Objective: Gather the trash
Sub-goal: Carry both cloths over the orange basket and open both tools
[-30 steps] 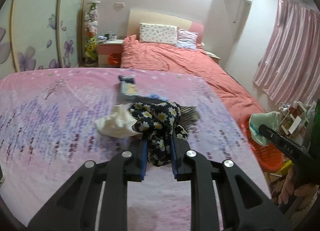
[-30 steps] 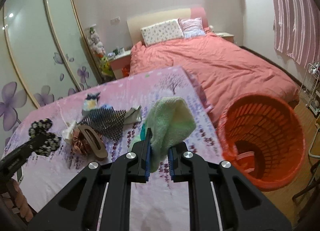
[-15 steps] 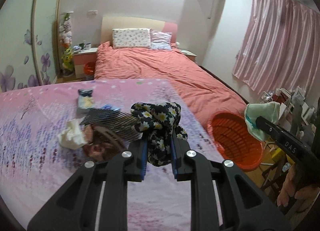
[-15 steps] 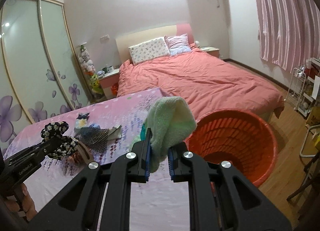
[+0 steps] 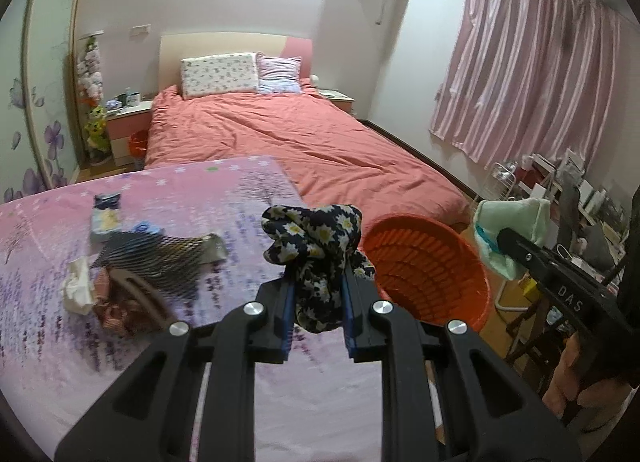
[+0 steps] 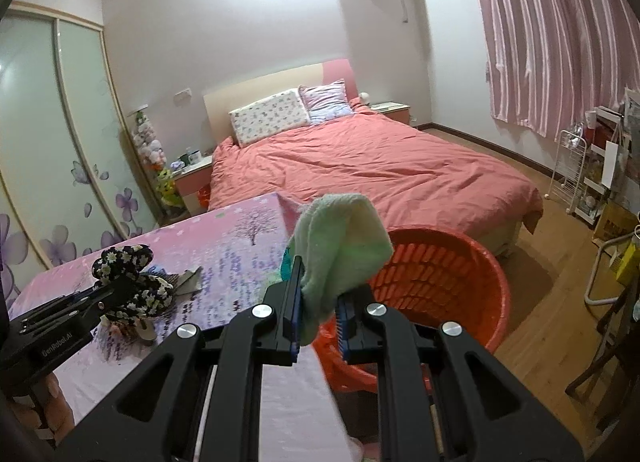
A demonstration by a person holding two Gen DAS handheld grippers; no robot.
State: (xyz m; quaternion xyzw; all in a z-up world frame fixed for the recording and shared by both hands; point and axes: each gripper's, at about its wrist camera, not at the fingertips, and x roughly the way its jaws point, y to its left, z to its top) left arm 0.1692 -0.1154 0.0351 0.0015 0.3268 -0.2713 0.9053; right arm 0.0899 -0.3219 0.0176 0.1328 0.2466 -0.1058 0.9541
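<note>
My left gripper (image 5: 316, 294) is shut on a dark floral cloth (image 5: 316, 246) and holds it above the pink table's right edge, next to the orange basket (image 5: 432, 266). My right gripper (image 6: 318, 306) is shut on a pale green cloth (image 6: 344, 246), held at the near rim of the orange basket (image 6: 448, 274). The green cloth also shows in the left wrist view (image 5: 508, 229), and the floral cloth in the right wrist view (image 6: 128, 278). Loose trash lies on the table: a black mesh piece (image 5: 148, 258), white tissue (image 5: 76, 290), a brown item (image 5: 128, 302).
The pink flowered tablecloth (image 5: 200, 197) covers the table. A red bed (image 5: 304, 145) stands behind it. A white wire rack (image 6: 568, 169) and cluttered shelves stand at the right by the pink curtains. Wooden floor surrounds the basket.
Both grippers have swung right and lifted with their cloths still held. The orange basket has come closer in both views. The trash pile has shifted left.
</note>
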